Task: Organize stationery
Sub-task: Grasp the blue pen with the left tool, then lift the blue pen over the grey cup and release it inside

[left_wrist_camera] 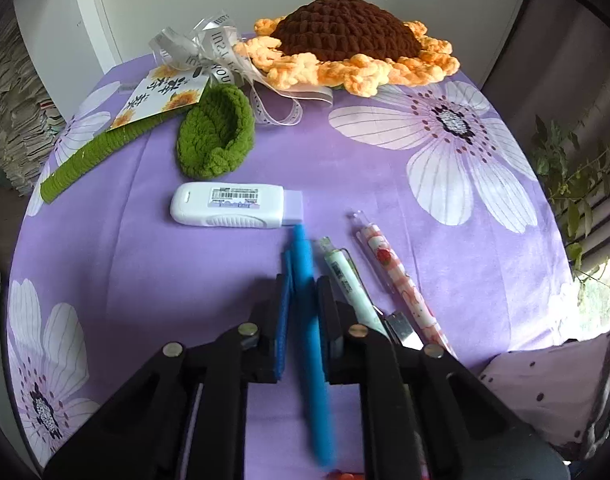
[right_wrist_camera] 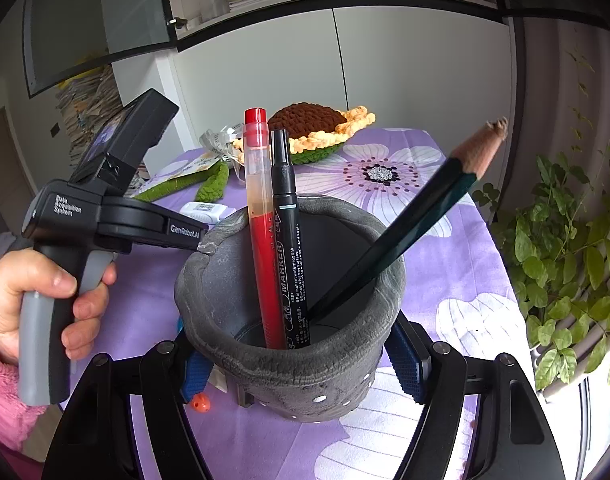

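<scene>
A blue pen (left_wrist_camera: 315, 360) lies on the purple flowered tablecloth (left_wrist_camera: 145, 272), and my left gripper (left_wrist_camera: 303, 284) is shut on its barrel from both sides. Just right of it lie a pale green pen (left_wrist_camera: 345, 280), a strawberry-print pen (left_wrist_camera: 393, 272) and a small metal blade (left_wrist_camera: 403, 328). A white correction tape (left_wrist_camera: 229, 204) lies beyond the blue pen's tip. My right gripper (right_wrist_camera: 301, 368) is shut on a grey pen cup (right_wrist_camera: 305, 392), blue pads (right_wrist_camera: 405, 364) pressed to its walls. The cup holds a red marker (right_wrist_camera: 261, 220), a black marker (right_wrist_camera: 289, 240) and a dark green pencil (right_wrist_camera: 405, 232).
A crochet sunflower (left_wrist_camera: 345, 48), a green crochet leaf (left_wrist_camera: 215, 136), a green stem (left_wrist_camera: 93, 156) and a ribbon with a card (left_wrist_camera: 165, 96) lie at the table's far side. A potted plant (right_wrist_camera: 565, 260) stands to the right. A hand (right_wrist_camera: 33, 292) holds the left gripper's handle.
</scene>
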